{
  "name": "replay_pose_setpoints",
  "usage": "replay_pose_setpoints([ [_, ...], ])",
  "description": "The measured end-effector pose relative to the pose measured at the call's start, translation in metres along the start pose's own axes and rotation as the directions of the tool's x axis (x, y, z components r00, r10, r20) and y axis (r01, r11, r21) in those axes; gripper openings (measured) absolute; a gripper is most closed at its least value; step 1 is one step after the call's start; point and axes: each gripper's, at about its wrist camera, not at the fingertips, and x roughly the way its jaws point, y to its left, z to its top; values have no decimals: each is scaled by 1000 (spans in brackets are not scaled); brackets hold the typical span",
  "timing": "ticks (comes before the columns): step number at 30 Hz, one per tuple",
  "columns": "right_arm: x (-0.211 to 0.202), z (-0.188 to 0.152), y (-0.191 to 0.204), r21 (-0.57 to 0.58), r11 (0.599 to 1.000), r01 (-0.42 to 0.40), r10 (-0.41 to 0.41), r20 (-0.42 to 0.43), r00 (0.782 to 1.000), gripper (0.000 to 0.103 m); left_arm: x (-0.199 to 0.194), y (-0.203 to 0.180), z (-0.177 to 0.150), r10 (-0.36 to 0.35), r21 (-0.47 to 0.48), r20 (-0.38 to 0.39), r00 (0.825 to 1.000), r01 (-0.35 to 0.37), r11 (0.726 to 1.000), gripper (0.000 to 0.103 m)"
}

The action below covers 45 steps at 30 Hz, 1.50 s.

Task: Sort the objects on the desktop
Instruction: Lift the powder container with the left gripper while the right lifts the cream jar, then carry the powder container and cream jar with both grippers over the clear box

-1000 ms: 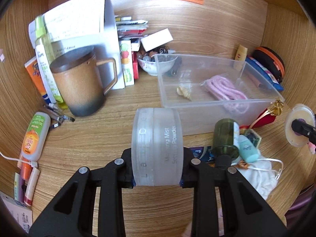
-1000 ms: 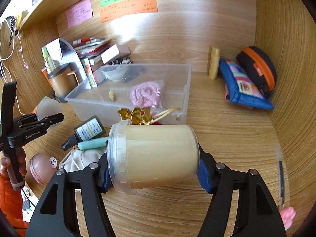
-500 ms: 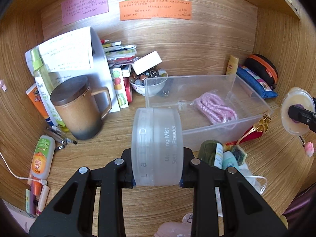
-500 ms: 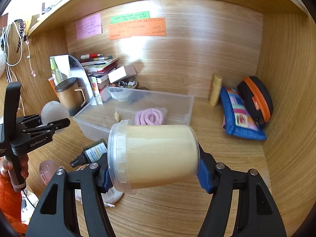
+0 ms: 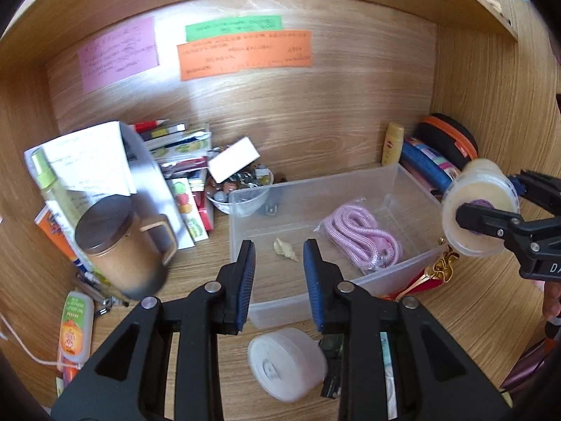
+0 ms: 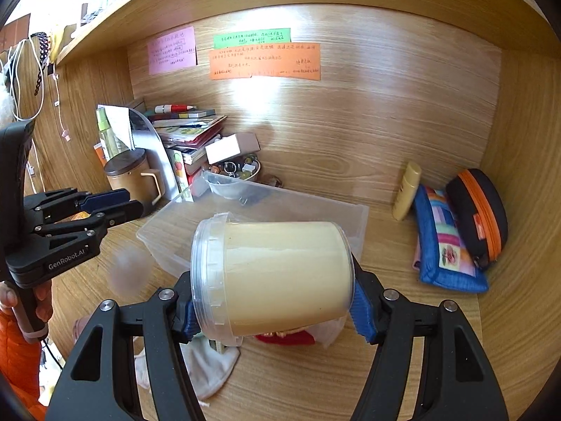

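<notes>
The left gripper (image 5: 278, 263) is empty, its jaws close together, and the white jar (image 5: 286, 363) sits below them. The right gripper (image 6: 277, 310) squeezes the yellow tub (image 6: 277, 273) between its jaws.

Pink rope (image 5: 361, 236), orange-zipped black case (image 6: 480, 217)

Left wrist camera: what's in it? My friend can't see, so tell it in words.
The empty left gripper hangs over a cluttered wooden desk, above a clear bin holding a pink cord. A white round jar shows beneath it; at right, the right gripper holds a cream tub.
</notes>
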Motion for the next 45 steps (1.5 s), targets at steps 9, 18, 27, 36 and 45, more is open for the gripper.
replay_pose_setpoints([
  [9,21,-1,-5,13,1000,-20,20,-41,999,63,19,18,-14,-74,-88,-84,994,67,994,5],
  [18,27,0,1,-1,1000,-29,29,-42,999,63,7,24,-45,-162,-81,-164,973,150,985,45],
  [27,28,-5,13,-30,999,-29,27,-58,998,63,9,32,-81,-264,-109,-263,928,244,964,50],
  [36,31,0,17,-31,999,-25,23,-49,999,63,10,28,-88,-250,-22,-284,926,255,967,67],
  [45,29,14,16,-37,999,-7,6,-16,1000,63,38,22,-94,-203,-10,-363,909,214,977,66],
])
